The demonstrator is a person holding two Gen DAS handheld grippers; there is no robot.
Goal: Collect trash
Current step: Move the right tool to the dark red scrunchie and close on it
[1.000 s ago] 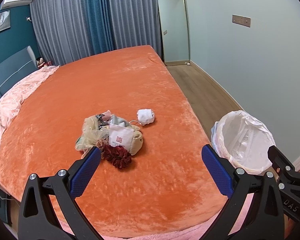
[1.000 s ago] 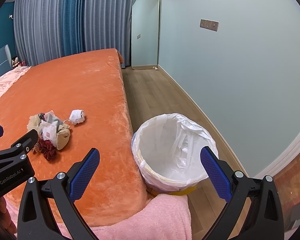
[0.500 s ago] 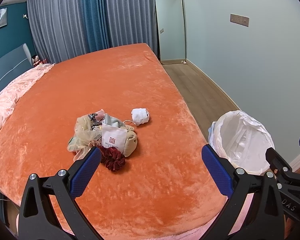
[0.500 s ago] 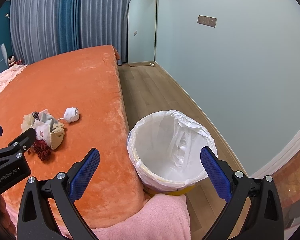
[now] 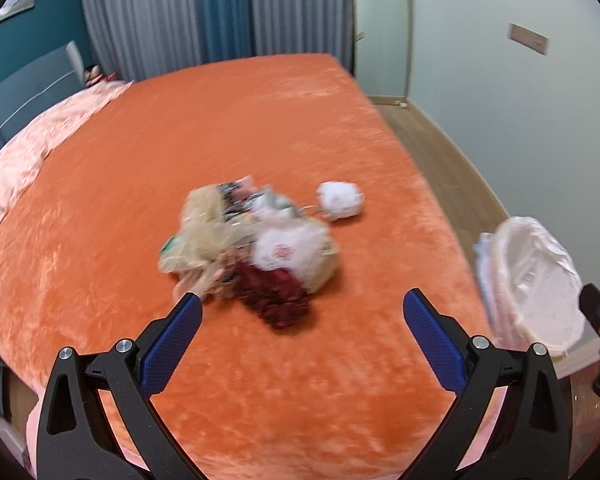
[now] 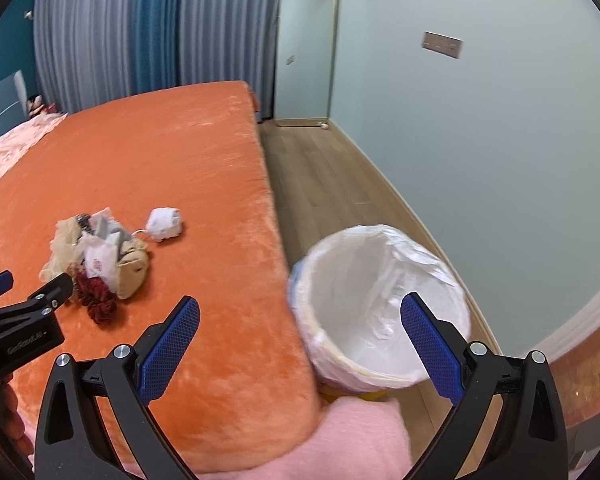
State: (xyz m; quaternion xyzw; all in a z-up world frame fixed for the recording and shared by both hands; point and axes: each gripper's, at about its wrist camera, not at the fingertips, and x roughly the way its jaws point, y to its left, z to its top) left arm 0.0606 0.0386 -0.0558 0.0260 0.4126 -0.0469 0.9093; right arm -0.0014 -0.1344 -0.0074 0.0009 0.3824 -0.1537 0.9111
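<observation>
A pile of trash (image 5: 252, 248) lies on the orange bed (image 5: 260, 128): beige crumpled wrappers, a white pouch with a red mark (image 5: 284, 250), a dark red scrunchie (image 5: 276, 300). A white crumpled ball (image 5: 340, 200) lies just right of the pile. My left gripper (image 5: 300, 312) is open and empty, hovering just short of the scrunchie. The pile (image 6: 96, 264) and the ball (image 6: 164, 224) also show in the right wrist view. My right gripper (image 6: 300, 320) is open and empty, over the bed edge beside the white-lined trash bin (image 6: 380, 304). The bin (image 5: 532, 280) stands on the floor right of the bed.
A pink blanket (image 5: 40, 136) covers the bed's left side by the headboard. A pink towel (image 6: 360, 436) hangs at the bed's near corner. A wooden floor strip (image 6: 332, 184) runs between bed and wall to a standing mirror (image 6: 304, 56). Grey and blue curtains hang behind.
Both grippers have moved forward and lower toward the bed. The trash pile looms larger in the left view and the bin has shifted right in the right view. Both grippers stay open.
</observation>
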